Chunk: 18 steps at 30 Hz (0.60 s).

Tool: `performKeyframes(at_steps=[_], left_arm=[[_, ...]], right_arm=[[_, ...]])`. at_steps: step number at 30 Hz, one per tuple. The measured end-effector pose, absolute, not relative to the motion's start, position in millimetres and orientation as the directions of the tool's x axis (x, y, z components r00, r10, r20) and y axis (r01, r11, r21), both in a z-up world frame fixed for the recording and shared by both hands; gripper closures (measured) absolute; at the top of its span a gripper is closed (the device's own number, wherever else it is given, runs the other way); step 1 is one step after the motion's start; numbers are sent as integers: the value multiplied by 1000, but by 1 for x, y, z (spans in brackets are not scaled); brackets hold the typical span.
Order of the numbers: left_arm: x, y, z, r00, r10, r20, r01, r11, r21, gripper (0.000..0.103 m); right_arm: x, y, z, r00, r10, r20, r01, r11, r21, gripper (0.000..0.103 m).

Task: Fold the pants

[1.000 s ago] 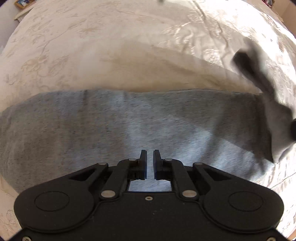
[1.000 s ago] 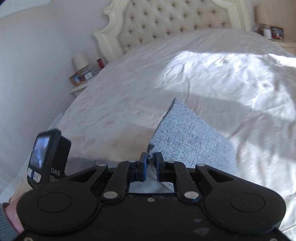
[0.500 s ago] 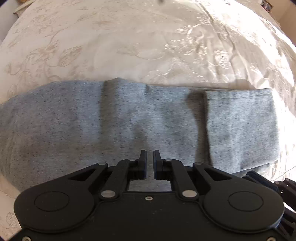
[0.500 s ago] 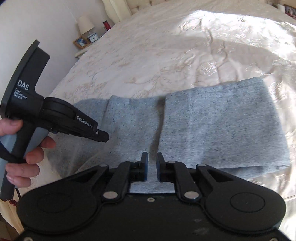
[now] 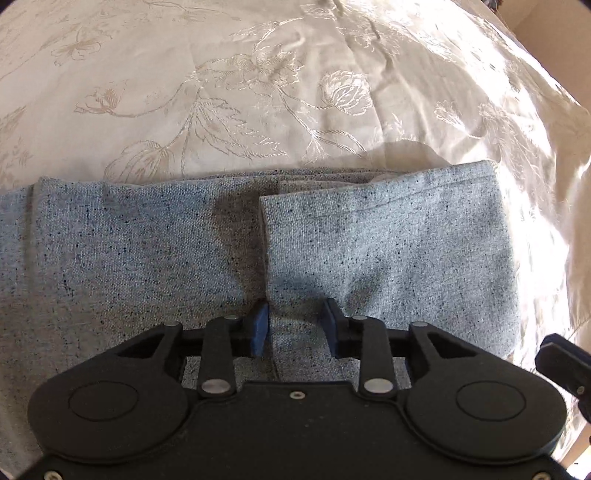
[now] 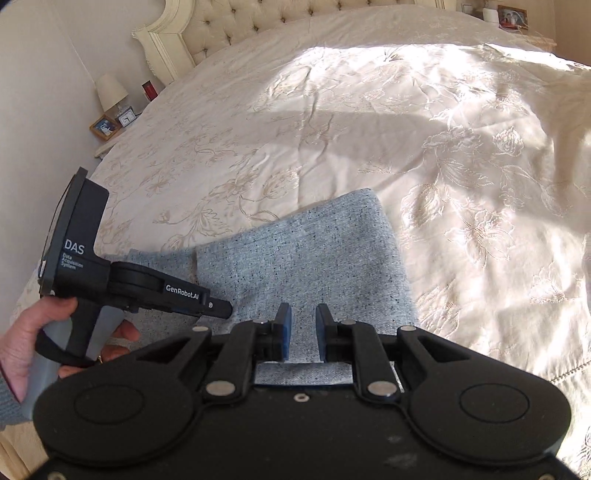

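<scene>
Grey speckled pants [image 5: 147, 251] lie flat on a cream embroidered bedspread [image 5: 258, 92]. Their right end is folded back over the rest, and the folded flap [image 5: 388, 243] has its free edge near the middle. My left gripper [image 5: 295, 325] is open, low over the near corner of that flap edge, holding nothing. In the right wrist view the pants [image 6: 314, 266] show the same fold. My right gripper [image 6: 302, 328] is open over the near edge of the flap. The left gripper [image 6: 221, 308] shows at its left, held in a hand.
The bedspread [image 6: 406, 129] stretches far and right of the pants. A tufted headboard [image 6: 240, 26] is at the back. A nightstand with a lamp [image 6: 110, 90], clock and photo frame stands at the far left by the wall.
Both grippers have gone from shut to open. The right gripper carried the pants end over and laid it down as a flap. The left gripper has moved closer to the flap edge.
</scene>
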<state>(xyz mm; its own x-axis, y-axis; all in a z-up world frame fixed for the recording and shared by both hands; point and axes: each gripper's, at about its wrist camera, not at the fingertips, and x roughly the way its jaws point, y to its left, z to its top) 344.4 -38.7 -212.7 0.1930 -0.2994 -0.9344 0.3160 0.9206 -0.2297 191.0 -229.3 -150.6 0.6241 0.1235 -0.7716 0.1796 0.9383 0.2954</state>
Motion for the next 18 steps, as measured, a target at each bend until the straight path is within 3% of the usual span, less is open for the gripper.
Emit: performKeyframes(at_steps=[3, 5, 11, 18], left_arm=[[347, -32, -213, 183, -358, -916, 261, 916, -306, 48], [347, -32, -212, 183, -366, -912, 242, 916, -319, 46], [333, -40, -201, 208, -277, -938, 234, 945, -228, 66], [313, -28, -204, 200, -254, -946, 214, 954, -211, 66]], right_arm=[[186, -238, -154, 618, 139, -774, 174, 935, 308, 85], [183, -243, -157, 617, 147, -773, 174, 933, 316, 85], [198, -261, -163, 623, 145, -769, 179, 930, 320, 85], [273, -281, -184, 621, 128, -774, 186, 935, 303, 85]])
